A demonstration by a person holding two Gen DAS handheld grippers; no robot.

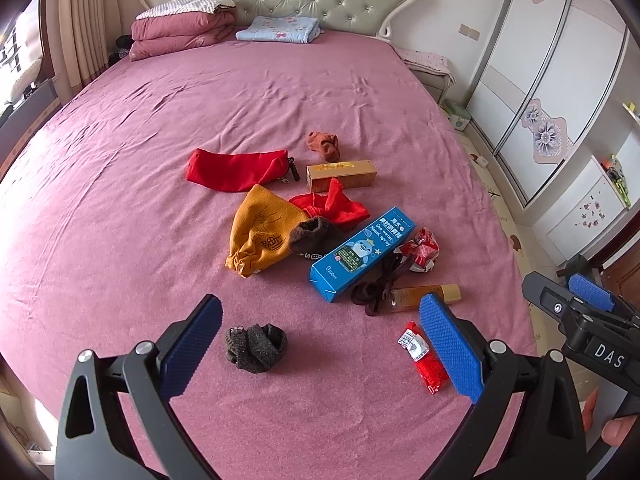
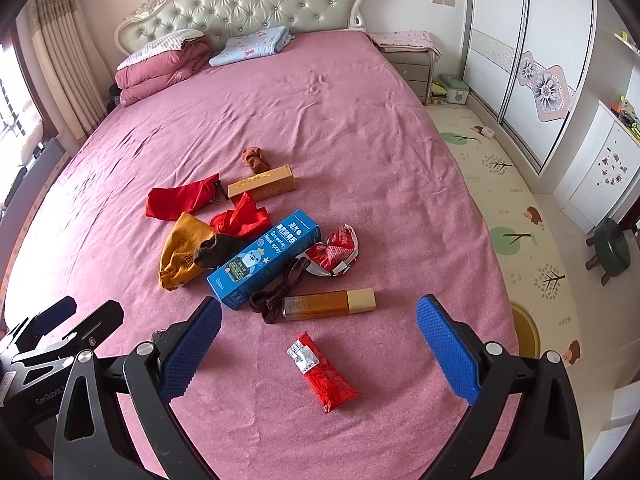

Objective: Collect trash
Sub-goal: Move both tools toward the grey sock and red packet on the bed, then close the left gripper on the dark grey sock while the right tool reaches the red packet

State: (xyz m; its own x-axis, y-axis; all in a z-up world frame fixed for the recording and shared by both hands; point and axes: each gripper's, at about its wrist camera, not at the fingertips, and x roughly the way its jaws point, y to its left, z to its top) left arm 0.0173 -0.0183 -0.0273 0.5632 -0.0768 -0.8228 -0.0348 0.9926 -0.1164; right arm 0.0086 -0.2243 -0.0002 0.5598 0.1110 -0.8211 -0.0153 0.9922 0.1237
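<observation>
Items lie scattered on the pink bed (image 1: 120, 208). A red wrapper (image 2: 326, 374) lies between the open fingers of my right gripper (image 2: 318, 312); it also shows in the left wrist view (image 1: 424, 358). A crumpled red packet (image 2: 334, 252), a blue nasal spray box (image 2: 266, 262), an amber bottle (image 2: 328, 304) and a gold box (image 2: 262, 186) lie beyond. My left gripper (image 1: 320, 310) is open and empty above a dark rolled sock (image 1: 256, 348).
Cloth items lie in the pile: a red pouch (image 1: 236, 170), a yellow pouch (image 1: 260, 238), a red cloth (image 1: 332, 206), brown socks (image 1: 324, 146) and a dark lace (image 2: 280, 294). Folded quilts (image 1: 180, 32) sit at the headboard. The bed edge and floor mat (image 2: 520, 220) are to the right.
</observation>
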